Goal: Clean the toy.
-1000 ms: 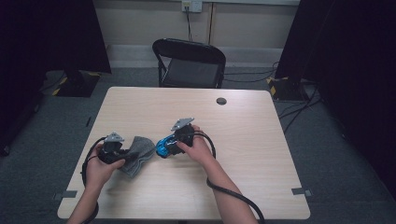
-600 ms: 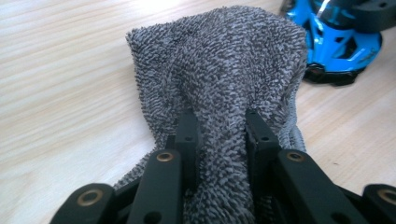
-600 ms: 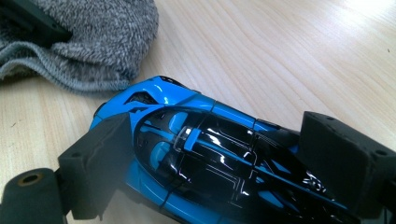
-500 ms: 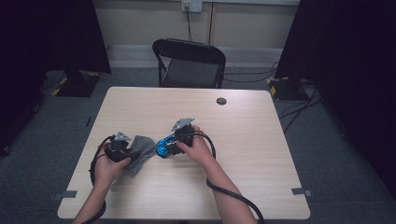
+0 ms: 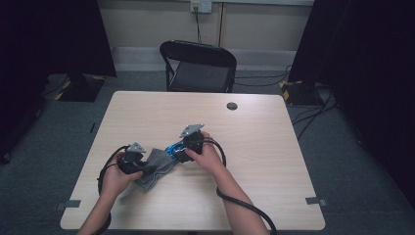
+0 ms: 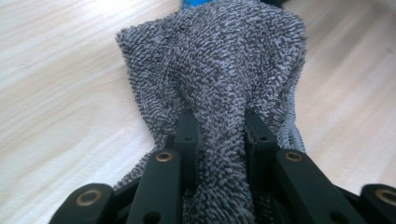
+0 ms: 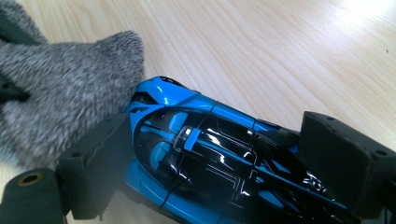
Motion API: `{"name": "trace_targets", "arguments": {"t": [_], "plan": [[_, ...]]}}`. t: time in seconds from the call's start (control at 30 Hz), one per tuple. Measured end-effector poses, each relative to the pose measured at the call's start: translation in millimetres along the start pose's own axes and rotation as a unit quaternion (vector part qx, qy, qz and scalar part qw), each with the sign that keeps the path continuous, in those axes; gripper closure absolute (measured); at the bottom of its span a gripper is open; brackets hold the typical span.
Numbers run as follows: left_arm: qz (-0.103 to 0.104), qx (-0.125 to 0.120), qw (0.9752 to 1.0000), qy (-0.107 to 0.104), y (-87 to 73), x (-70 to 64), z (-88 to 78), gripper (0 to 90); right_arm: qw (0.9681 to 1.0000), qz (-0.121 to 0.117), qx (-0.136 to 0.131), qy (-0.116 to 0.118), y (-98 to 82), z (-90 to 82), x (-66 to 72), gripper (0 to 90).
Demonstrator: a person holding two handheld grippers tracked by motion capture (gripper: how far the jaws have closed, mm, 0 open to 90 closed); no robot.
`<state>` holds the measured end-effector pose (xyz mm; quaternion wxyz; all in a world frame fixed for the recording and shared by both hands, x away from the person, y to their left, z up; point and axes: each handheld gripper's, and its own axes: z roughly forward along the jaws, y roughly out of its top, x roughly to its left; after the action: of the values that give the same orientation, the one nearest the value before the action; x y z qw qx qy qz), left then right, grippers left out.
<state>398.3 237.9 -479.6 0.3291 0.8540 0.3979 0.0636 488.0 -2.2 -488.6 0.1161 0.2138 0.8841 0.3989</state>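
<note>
A blue and black toy car (image 7: 205,158) lies across the jaws of my right gripper (image 7: 220,150), which is shut on its sides; it appears low over the light wood table (image 5: 264,147). In the high view the car (image 5: 172,149) sits at the tip of the right gripper (image 5: 177,151). My left gripper (image 6: 219,122) is shut on a bunched grey terry cloth (image 6: 219,60). The cloth (image 7: 60,102) presses against the car's nose. In the high view the cloth (image 5: 156,170) spreads from the left gripper (image 5: 145,166) toward the car.
A small black round disc (image 5: 232,105) lies near the table's far edge. A black folding chair (image 5: 198,66) stands behind the table. Black cables (image 5: 244,205) trail from both grippers toward the near edge.
My left hand has moved right with the cloth, bringing it up against the car. The right hand and the car have stayed put.
</note>
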Motion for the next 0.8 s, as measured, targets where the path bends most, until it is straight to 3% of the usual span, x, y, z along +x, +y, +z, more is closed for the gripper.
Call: {"name": "trace_targets", "arguments": {"t": [0.8], "plan": [[0.039, 0.016, 0.9976, -0.055, 10.7, -33.0, 13.2, 71.8, 1.0, 0.0, 0.0, 0.0, 0.0, 0.0, 0.0, 10.4]]}}
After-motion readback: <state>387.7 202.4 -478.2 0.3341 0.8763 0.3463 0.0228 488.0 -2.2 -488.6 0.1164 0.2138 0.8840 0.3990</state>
